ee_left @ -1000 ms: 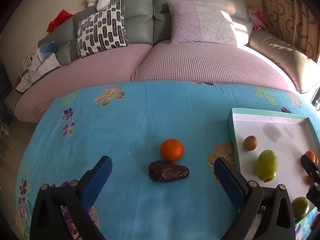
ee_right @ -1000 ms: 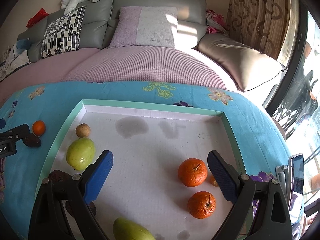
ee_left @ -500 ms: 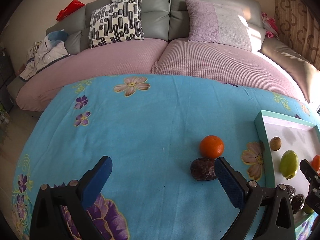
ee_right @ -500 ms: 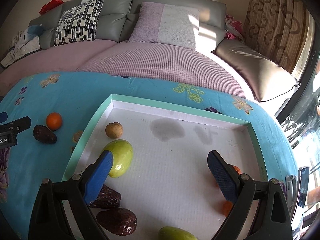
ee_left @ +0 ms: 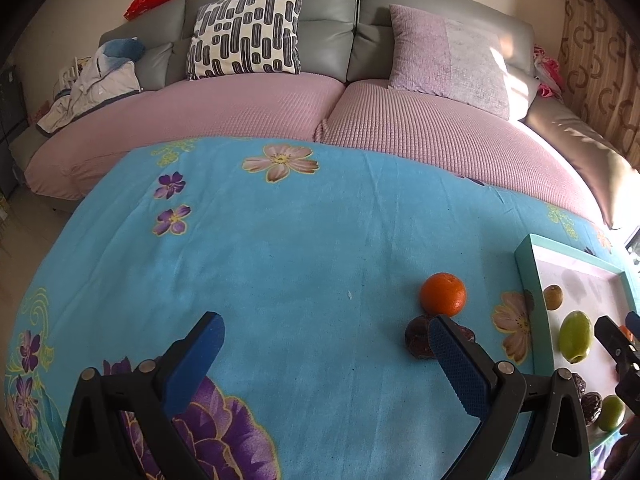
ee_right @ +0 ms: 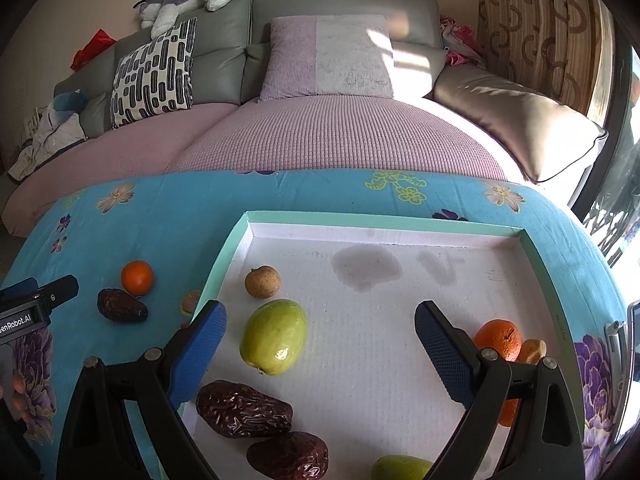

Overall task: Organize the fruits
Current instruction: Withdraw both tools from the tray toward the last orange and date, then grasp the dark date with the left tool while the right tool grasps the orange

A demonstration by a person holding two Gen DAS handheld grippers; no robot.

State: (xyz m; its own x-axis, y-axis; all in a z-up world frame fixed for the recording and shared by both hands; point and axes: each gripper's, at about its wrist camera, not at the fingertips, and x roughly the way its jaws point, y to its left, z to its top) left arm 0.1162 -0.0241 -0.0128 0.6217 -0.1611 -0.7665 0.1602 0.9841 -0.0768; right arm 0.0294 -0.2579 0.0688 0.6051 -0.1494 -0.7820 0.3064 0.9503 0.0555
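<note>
Two fruits lie outside the tray, on the blue flowered cloth of the bench: a small orange [ee_left: 443, 294] and, touching it on the near side, a dark wrinkled date [ee_left: 420, 338]. Both sit just beside the tray's left wall, toward the bench's right edge in the left wrist view. The teal-rimmed tray [ee_right: 420, 222] already holds a small brown round fruit [ee_right: 262, 281] near its far left corner, a green mango-like fruit [ee_right: 274, 336] nearer, two dates [ee_right: 243, 408] at the near left, oranges [ee_right: 497, 339] by the right wall and another green fruit at the near edge.

The left hand-held gripper [ee_left: 326, 356] has its jaws spread wide and empty; its right finger overlaps the date in view, and the orange is just past it, so neither fruit is between the jaws yet. The right hand-held gripper [ee_right: 320, 344] hangs over the tray, jaws also apart and holding nothing, with the green fruit just inside its left finger.

Risks, as I judge them: because orange and date touch, closing on one could nudge the other, and the orange would roll easily across the cloth. The soft cloth may bunch under a low finger. The date looks soft and could squash or slip.
</note>
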